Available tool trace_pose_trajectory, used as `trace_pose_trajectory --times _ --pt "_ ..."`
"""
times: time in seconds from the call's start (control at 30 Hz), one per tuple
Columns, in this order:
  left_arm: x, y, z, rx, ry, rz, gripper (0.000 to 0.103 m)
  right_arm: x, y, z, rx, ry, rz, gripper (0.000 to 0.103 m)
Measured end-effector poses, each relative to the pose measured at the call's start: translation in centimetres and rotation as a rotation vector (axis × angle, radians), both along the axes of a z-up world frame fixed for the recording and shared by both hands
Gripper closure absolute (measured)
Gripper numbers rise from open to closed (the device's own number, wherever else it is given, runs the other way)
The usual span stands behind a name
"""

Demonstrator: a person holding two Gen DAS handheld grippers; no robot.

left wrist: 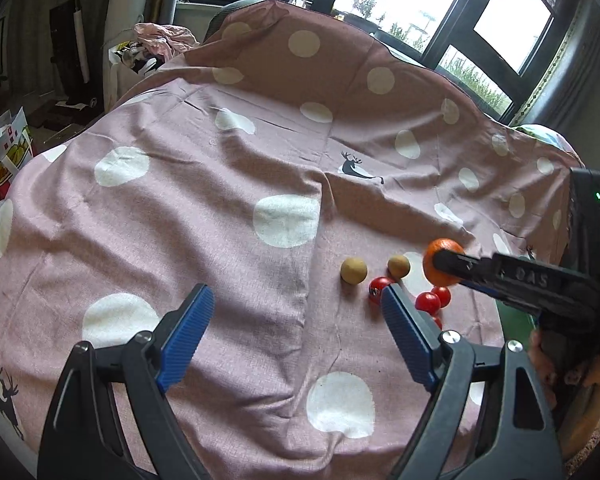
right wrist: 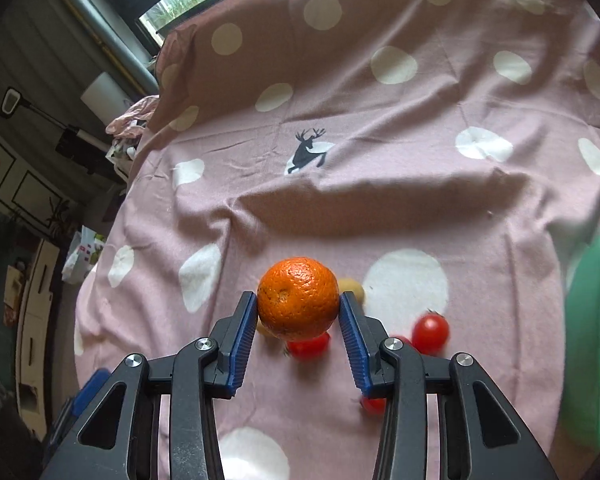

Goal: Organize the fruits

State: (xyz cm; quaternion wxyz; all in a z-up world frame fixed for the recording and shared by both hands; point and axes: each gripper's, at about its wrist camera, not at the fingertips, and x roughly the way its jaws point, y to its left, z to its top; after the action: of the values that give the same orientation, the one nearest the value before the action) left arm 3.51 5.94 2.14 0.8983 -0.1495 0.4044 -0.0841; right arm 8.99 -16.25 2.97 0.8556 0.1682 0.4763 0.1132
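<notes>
My right gripper (right wrist: pixel 299 308) is shut on an orange (right wrist: pixel 298 298) and holds it just above the pink dotted cloth (right wrist: pixel 380 200). The orange also shows in the left wrist view (left wrist: pixel 440 258), pinched by the right gripper (left wrist: pixel 446 266). Under and around it lie several red cherry tomatoes (right wrist: pixel 431 333) and small tan round fruits (left wrist: pixel 354 269). My left gripper (left wrist: pixel 296 304) is open and empty, low over the cloth to the left of the fruit, with one tomato (left wrist: pixel 378 289) by its right finger.
A green container (right wrist: pixel 592 320) with yellow and orange fruit inside stands at the right edge of the cloth. Windows lie beyond the table's far edge. Bags and clutter sit on the floor to the left (left wrist: pixel 4 156).
</notes>
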Motion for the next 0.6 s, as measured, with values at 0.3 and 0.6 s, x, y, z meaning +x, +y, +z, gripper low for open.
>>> trace_pose_trajectory --times 0.3,0.6 --pt "0.1 -1.7 -0.7 -0.042 0.035 -0.049 0.019 -6.6 -5.1 -3.9 -0.04 0.1 -0.008 0.06" --pt "-0.4 -5.0 -1.3 -0.003 0.044 -0.141 0.039 -7.1 -4.7 -5.0 -0.041 0.126 0.052 0.058"
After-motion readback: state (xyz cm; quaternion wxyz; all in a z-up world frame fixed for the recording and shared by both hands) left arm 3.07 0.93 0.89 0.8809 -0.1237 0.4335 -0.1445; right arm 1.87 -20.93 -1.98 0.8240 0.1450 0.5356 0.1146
